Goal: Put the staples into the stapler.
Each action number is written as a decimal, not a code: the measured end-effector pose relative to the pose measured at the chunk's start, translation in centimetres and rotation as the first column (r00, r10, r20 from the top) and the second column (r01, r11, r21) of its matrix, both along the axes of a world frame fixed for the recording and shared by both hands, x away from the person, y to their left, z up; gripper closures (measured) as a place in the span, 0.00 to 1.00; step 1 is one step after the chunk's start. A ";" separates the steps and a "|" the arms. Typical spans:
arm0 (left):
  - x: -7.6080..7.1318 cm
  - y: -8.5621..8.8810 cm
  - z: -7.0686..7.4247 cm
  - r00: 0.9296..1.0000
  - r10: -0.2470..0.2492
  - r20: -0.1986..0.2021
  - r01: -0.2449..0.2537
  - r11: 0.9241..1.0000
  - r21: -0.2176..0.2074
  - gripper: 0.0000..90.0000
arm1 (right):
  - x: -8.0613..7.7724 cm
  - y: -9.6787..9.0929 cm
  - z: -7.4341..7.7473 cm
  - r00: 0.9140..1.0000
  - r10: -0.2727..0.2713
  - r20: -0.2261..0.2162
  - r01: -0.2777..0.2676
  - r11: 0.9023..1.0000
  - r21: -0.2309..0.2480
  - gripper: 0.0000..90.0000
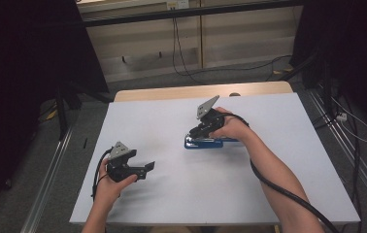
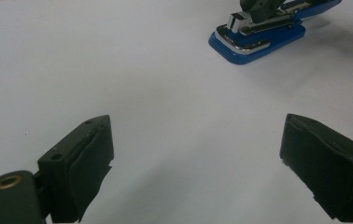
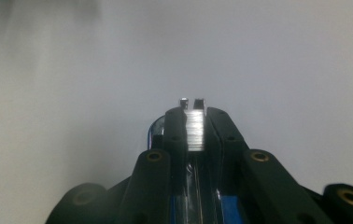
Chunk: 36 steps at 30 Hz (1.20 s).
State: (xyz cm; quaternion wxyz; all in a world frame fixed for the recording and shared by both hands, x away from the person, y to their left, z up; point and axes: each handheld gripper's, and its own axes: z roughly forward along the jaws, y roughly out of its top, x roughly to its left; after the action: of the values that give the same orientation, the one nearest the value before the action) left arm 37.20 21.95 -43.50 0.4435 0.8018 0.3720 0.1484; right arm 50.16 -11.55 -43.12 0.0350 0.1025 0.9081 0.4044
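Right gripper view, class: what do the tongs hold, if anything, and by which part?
The right tongs clamp the silvery strip of staples by its two long sides, above the blue metal stapler.

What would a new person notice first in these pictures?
First, the blue stapler near the middle of the white table, with the right gripper shut on its metal top. Next, the left gripper, which hangs open above the table's near left part, its jaws wide apart and nothing between them.
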 end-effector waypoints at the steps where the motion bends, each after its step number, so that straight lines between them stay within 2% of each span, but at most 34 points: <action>1: 0.0 0.0 0.0 1.000 -0.001 0.000 0.001 1.000 0.001 0.11 | 0.0 0.0 0.0 1.000 0.000 -0.002 0.000 1.000 0.001 0.89; 11: 0.0 0.0 0.0 1.000 0.000 0.000 0.000 1.000 0.000 0.11 | 0.0 0.1 0.0 1.000 -0.005 -0.004 0.005 1.000 0.003 0.87; 15: 0.0 0.1 0.0 1.000 0.001 0.004 -0.001 1.000 0.000 0.11 | 0.0 0.3 -0.1 1.000 -0.001 -0.006 0.001 1.000 0.006 0.80; 18: 0.0 0.1 0.1 1.000 -0.002 0.003 0.002 1.000 -0.001 0.11 | 0.0 0.3 0.0 1.000 -0.003 -0.004 0.003 1.000 0.000 0.79; 21: 0.0 0.2 0.1 1.000 0.001 0.003 -0.001 1.000 -0.004 0.11 | -0.1 0.1 0.1 1.000 -0.018 -0.001 0.018 1.000 0.017 0.75; 29: 0.1 0.1 0.1 1.000 0.002 0.003 -0.002 1.000 -0.011 0.11 | -1.0 -1.2 1.2 0.995 -0.100 -0.007 0.100 0.993 0.060 0.58; 31: 0.1 0.1 0.1 1.000 0.000 0.006 0.000 1.000 -0.006 0.11 | -1.3 -1.7 1.4 0.993 -0.118 0.004 0.118 0.991 0.068 0.54; 36: 0.2 0.0 0.2 1.000 -0.004 0.009 0.004 1.000 -0.006 0.11 | -2.4 -3.0 1.8 0.983 -0.181 0.013 0.179 0.979 0.097 0.46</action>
State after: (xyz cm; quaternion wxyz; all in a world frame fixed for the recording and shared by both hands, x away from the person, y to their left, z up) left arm 37.37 21.92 -43.34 0.4478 0.8006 0.3688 0.1501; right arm 47.79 -14.58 -41.32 0.0766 0.1813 0.8743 0.4437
